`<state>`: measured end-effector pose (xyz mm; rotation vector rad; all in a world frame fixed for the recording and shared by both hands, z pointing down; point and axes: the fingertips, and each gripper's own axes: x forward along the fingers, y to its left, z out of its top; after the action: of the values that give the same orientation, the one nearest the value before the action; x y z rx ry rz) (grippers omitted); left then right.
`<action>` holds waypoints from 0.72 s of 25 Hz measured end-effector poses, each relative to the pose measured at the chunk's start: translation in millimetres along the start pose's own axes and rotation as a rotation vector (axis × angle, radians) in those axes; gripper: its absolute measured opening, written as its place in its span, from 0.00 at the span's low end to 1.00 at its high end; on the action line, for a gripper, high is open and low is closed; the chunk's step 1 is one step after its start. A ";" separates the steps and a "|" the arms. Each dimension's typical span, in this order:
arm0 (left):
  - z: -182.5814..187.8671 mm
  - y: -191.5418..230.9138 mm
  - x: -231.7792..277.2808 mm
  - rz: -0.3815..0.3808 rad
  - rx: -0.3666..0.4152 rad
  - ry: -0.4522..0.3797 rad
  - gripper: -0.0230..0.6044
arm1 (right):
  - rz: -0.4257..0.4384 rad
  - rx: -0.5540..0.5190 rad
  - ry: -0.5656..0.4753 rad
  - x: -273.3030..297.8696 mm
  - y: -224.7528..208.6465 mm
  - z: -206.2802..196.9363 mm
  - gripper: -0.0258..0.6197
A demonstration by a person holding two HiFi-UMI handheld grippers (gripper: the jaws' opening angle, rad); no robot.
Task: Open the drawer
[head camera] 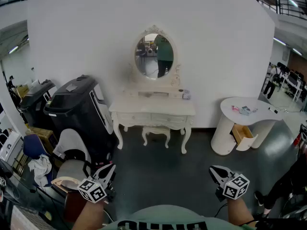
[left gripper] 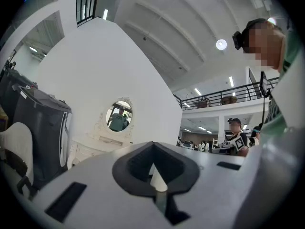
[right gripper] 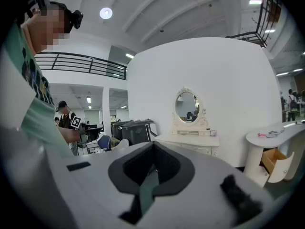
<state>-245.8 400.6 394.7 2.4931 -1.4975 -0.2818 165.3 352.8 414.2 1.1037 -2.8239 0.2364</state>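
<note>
A white dressing table (head camera: 152,110) with an oval mirror (head camera: 154,55) stands against the far white wall. Its front drawers (head camera: 168,119) look closed, and a small white stool (head camera: 156,131) is tucked beneath it. Both grippers are held low and near me, far short of the table. My left gripper (head camera: 106,170) is at the bottom left, jaws together with nothing between them. My right gripper (head camera: 215,171) at the bottom right also looks shut and empty. The left gripper view shows the table (left gripper: 90,149) small and distant beyond the closed jaws; the right gripper view shows it (right gripper: 190,141) too.
Black wheeled bins (head camera: 79,108) and a white chair (head camera: 72,152) crowd the left side. A curved white side table (head camera: 249,110) stands at the right with its own wooden drawer (head camera: 242,135) pulled out. Dark floor (head camera: 163,171) lies between me and the dressing table.
</note>
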 end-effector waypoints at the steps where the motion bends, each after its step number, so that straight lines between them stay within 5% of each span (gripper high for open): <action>1: 0.3 -0.6 -0.2 0.001 0.002 -0.001 0.05 | 0.000 0.001 -0.001 -1.6 0.2 0.3 0.05; 13: 0.5 -19.4 16.3 -0.012 0.017 0.000 0.05 | -0.007 -0.018 -0.012 -14.6 -14.6 7.5 0.05; 18: -10.4 -28.8 26.9 0.003 -0.038 0.010 0.05 | -0.023 -0.005 -0.021 -29.3 -27.7 5.3 0.06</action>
<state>-206.2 390.9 395.1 2.4596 -1.4775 -0.2942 205.4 351.2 407.6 1.1428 -2.8266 0.2173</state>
